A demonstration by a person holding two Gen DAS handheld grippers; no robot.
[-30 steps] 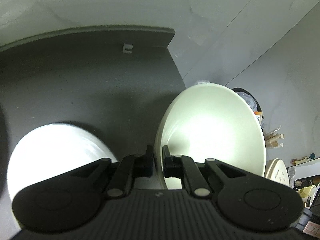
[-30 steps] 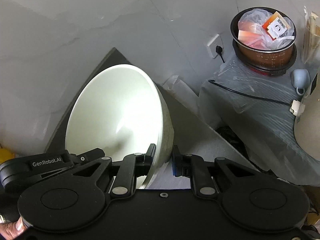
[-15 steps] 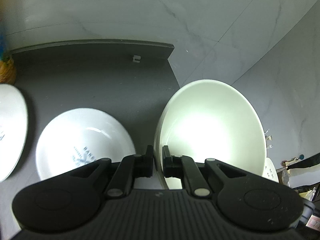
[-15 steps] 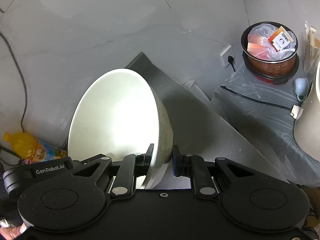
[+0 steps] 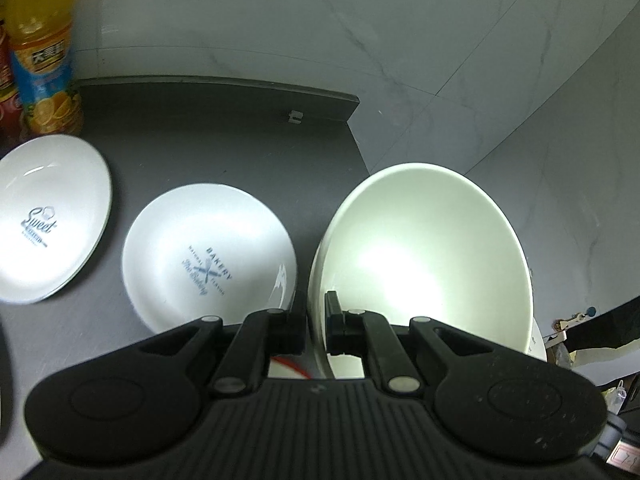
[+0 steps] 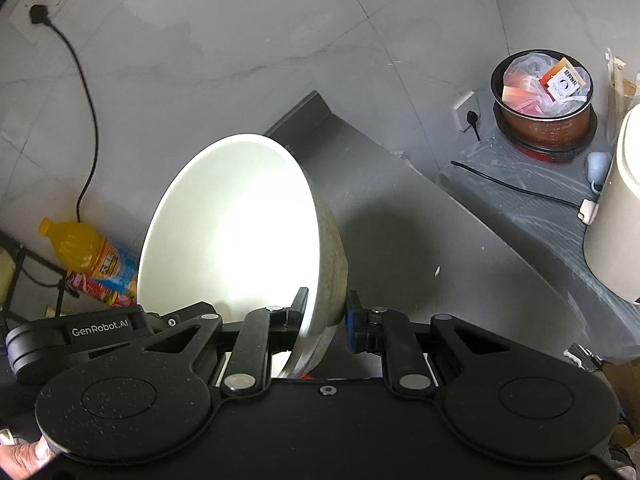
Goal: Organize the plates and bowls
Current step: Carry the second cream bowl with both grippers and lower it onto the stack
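White china everywhere in the left wrist view: far off to the left of the left gripper [image 5: 316, 320] lies a plate [image 5: 50, 216] printed "Sweet", with an orange juice bottle [image 5: 42, 52] standing beyond it at the back of the dark counter [image 5: 208, 128]. Just left of the fingers and ahead of them sits a second plate [image 5: 210, 258], marked "BAKERY", flat on the counter. The left gripper itself is nearly closed, its two jaws pinching the rim of a pale bowl [image 5: 428, 264] that tips on edge to the right, hollow facing the camera.

Over to the right wrist view: the right gripper [image 6: 326, 318] stands narrowly open, and a white bowl [image 6: 236, 240] is wedged on edge between the jaws, hollow turned left. Whether the right-hand pad actually touches the wall is unclear. Beyond it to the left lies the juice bottle [image 6: 86, 254]; far right, a rice-cooker pot [image 6: 546, 108] stuffed with bags sits on a separate surface.
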